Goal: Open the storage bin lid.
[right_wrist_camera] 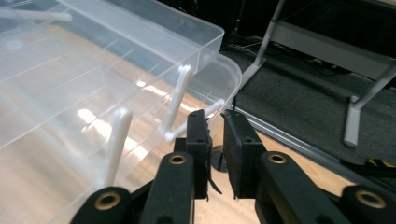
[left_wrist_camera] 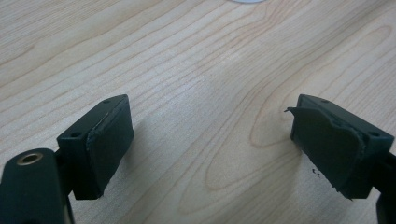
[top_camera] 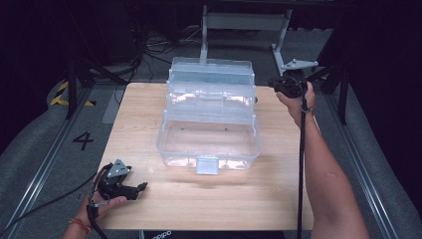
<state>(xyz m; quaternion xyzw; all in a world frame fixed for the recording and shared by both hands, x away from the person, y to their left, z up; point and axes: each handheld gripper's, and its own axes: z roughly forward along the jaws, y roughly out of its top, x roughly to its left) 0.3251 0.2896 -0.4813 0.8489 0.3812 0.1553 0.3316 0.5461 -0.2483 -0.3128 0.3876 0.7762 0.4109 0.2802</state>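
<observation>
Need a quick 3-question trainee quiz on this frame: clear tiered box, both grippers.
1. True or false: the clear tiered box stands opened out, its tiers stepped back toward the far edge of the wooden table.
2. Which gripper is beside the box's far right corner? A) left gripper B) right gripper
3. Fill in: the left gripper has its jaws wide apart over bare ____.

Key
1. True; the lowest tray is nearest the person.
2. B; the right gripper sits by the white hinge arms, jaws narrowly apart with nothing between them.
3. Wood; it rests near the table's front left corner, holding nothing.
</observation>
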